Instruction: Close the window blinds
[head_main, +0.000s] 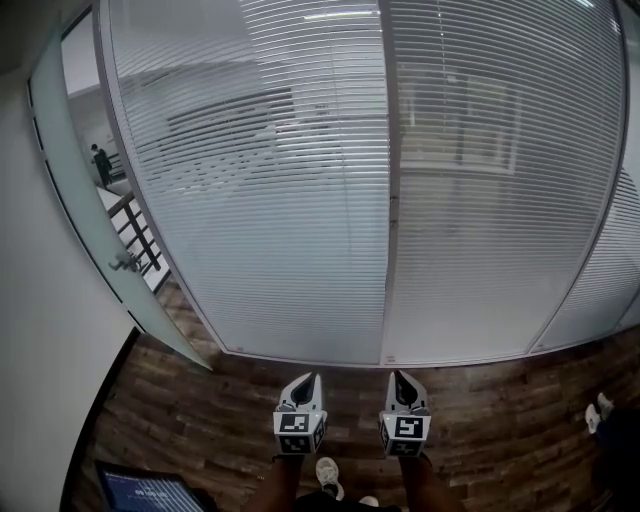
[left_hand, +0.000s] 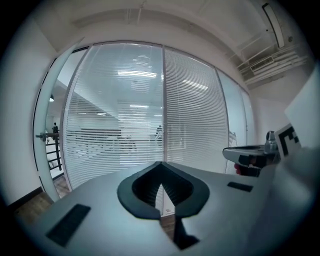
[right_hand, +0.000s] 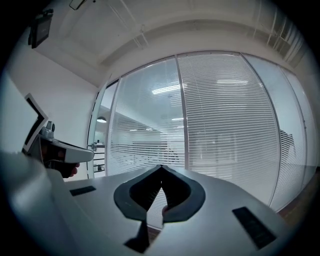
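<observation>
While jaws meet, left gripper (head_main: 311, 379) and right gripper (head_main: 398, 376) — two — face blinds (head_main: 290, 200).

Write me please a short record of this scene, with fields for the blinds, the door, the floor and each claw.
window cover: blinds hang down over the glass wall, slats tilted open, the room behind shows through
door: glass door at the left, it appears swung open
floor: dark wood floor
left: left claw shut, empty, pointing at the blinds, not touching them
right: right claw shut, empty, beside the left claw, also not touching the blinds
task state: slats not yet closed
</observation>
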